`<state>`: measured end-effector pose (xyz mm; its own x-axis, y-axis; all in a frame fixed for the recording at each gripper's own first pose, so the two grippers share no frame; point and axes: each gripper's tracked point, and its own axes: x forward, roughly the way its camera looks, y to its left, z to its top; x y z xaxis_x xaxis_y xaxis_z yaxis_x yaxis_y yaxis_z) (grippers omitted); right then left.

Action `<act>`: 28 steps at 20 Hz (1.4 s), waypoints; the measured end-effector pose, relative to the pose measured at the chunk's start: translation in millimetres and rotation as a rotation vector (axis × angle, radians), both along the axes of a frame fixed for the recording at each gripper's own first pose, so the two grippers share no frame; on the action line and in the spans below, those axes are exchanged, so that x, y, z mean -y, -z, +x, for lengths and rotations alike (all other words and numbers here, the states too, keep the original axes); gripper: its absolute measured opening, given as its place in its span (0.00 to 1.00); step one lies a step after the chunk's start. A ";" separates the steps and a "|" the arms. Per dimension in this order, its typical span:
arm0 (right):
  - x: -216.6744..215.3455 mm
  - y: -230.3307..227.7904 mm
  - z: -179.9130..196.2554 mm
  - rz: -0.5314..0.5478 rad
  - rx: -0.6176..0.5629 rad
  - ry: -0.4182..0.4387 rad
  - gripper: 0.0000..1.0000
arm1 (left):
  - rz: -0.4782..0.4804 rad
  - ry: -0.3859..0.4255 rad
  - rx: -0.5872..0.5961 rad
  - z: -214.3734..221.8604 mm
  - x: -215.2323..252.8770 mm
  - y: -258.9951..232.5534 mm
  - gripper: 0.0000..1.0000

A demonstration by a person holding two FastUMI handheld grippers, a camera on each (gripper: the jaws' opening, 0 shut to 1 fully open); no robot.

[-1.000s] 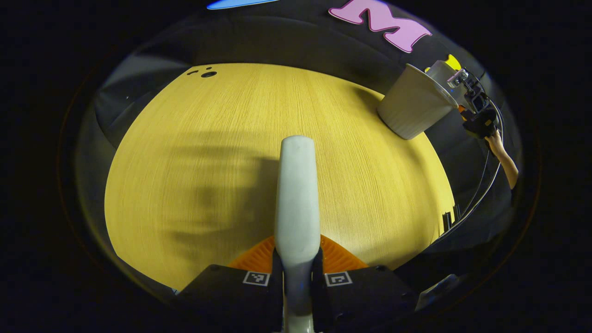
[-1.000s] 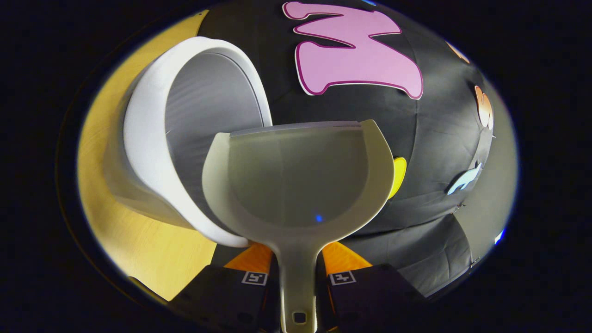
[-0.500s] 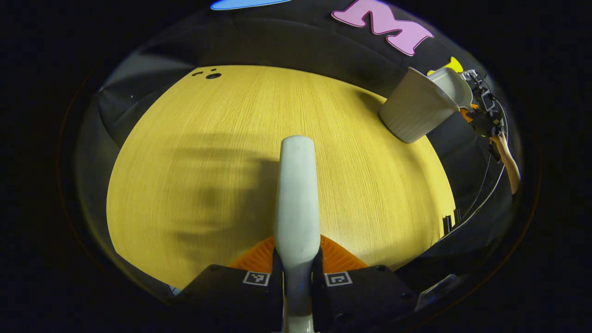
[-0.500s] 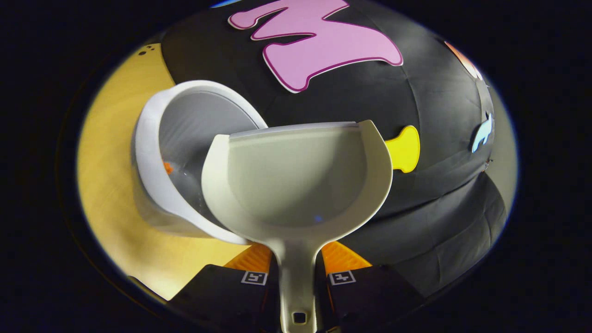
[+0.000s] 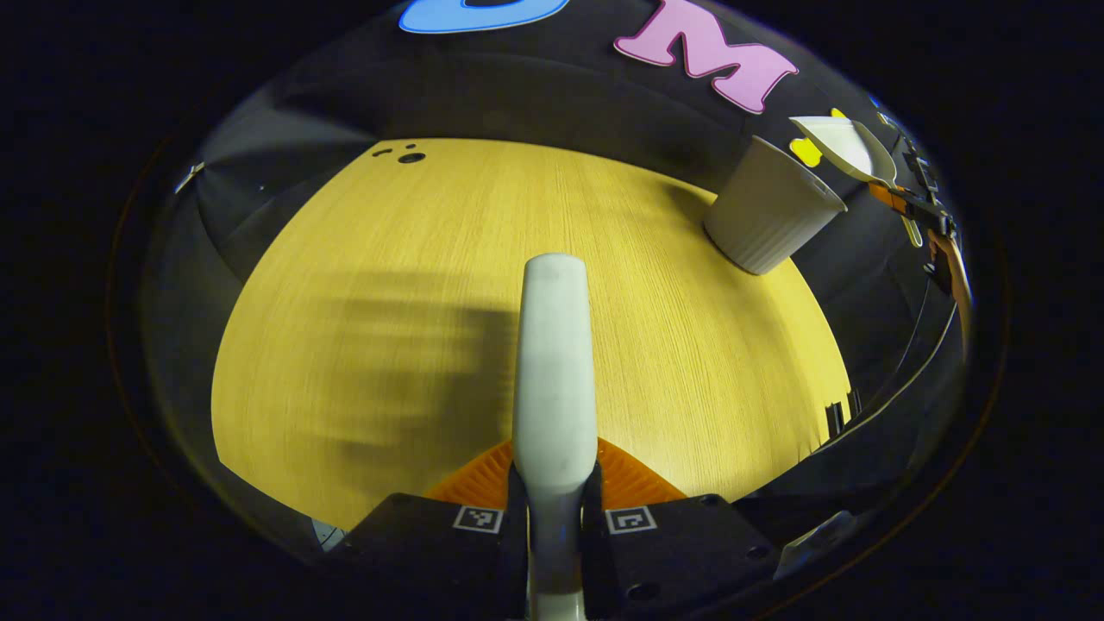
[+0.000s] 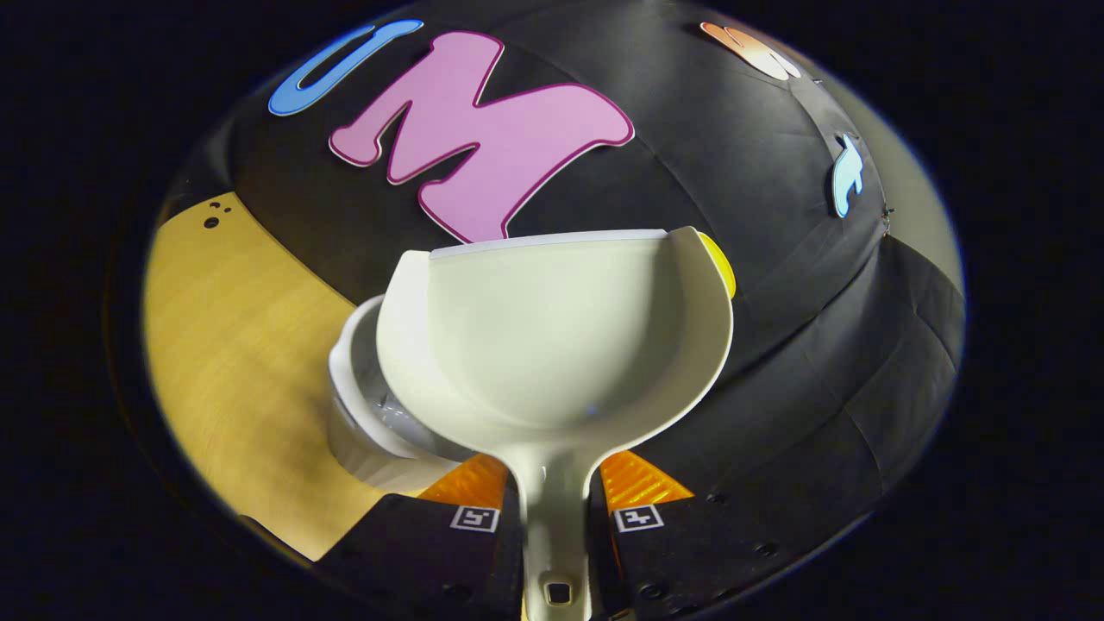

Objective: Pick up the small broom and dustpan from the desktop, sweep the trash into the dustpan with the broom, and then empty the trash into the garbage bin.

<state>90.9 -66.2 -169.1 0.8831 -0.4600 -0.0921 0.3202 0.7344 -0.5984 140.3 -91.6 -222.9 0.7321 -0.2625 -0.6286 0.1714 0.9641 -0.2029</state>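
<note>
Gripping the dustpan (image 6: 552, 345) handle, right gripper (image 6: 552, 509) hovers beside the bin (image 6: 362, 431) rim — left gripper (image 5: 552, 509) clamps broom (image 5: 554, 362).

dustpan (image 6: 552, 345): lifted up off garbage bin (image 6: 362, 431) | bin: dropped lower in right gripper view

Counted across both views: 1 small broom (image 5: 553, 362), 1 dustpan (image 6: 552, 345), 1 garbage bin (image 5: 768, 207) — no duplicates of any. Also 1 wooden desktop (image 5: 388, 285) and 2 grippers — left gripper (image 5: 553, 517), right gripper (image 6: 552, 517) — w/ 2 fingers each.
</note>
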 end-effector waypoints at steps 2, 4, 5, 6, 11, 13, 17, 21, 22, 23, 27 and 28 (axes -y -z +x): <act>-14.3 -17.1 -6.0 0.057 0.015 -0.046 0.34 | -0.014 -0.013 0.005 -1.0 -0.3 1.1 0.27; -26.5 -28.4 -6.0 0.111 0.026 -0.083 0.33 | -0.015 -0.023 0.018 -2.2 -0.4 -0.5 0.27; -34.0 -34.5 -6.3 0.133 0.024 -0.101 0.33 | -0.008 -0.023 0.025 -2.7 -1.1 -0.4 0.27; -42.5 -41.8 -9.1 0.155 0.024 -0.125 0.33 | 0.005 -0.021 0.031 -2.6 -0.1 0.1 0.29; -60.5 -51.3 -9.7 0.226 -0.004 -0.238 0.33 | 0.042 0.011 0.043 1.8 0.8 3.6 0.27; -62.5 -44.1 -10.8 0.287 -0.040 -0.272 0.33 | 0.050 0.024 0.051 2.1 0.6 6.2 0.27; -59.9 -31.1 -16.0 0.391 -0.153 -0.303 0.33 | 0.059 0.024 0.064 5.7 -0.8 12.4 0.29; -62.0 -16.8 -21.1 0.502 -0.278 -0.296 0.34 | 0.057 0.003 0.051 23.5 -7.8 21.1 0.27; -58.1 -11.1 -19.7 0.535 -0.310 -0.286 0.34 | 0.058 0.000 0.046 29.6 -7.7 24.0 0.27; -52.5 -9.5 -17.4 0.561 -0.337 -0.272 0.34 | 0.060 -0.005 0.041 34.7 -7.8 25.2 0.27; -37.1 5.8 -2.3 0.651 -0.420 -0.212 0.29 | 0.079 -0.024 0.019 53.9 -8.6 30.7 0.29; -34.1 10.7 0.8 0.676 -0.435 -0.194 0.33 | 0.093 -0.029 0.015 59.5 -8.2 31.1 0.29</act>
